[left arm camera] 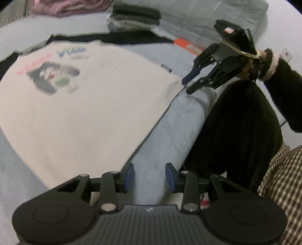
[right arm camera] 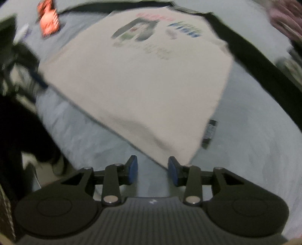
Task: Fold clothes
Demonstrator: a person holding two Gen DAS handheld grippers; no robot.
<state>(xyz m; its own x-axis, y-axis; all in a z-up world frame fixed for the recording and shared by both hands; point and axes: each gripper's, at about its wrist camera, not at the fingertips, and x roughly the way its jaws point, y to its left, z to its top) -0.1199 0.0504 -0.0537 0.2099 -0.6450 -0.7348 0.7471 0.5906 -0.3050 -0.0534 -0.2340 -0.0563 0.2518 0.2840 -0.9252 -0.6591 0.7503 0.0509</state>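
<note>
The shirt [left arm camera: 90,105] lies flat on the bed [left arm camera: 169,135], folded stack [left arm camera: 135,17] beyond; both claws parted, empty.

A pale blue-grey bed [left arm camera: 169,132] carries a cream T-shirt [left arm camera: 85,105] spread flat near its edge — beyond it lie an orange packet [left arm camera: 186,45] and folded dark clothes [left arm camera: 135,18].

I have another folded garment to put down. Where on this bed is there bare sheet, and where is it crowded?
Bare light blue sheet lies right of the cream printed shirt, bordered by its black sleeve. A narrower strip runs between the shirt's hem and the bed edge. The far side is crowded: a pink garment pile, dark folded stack and orange packet.
</note>
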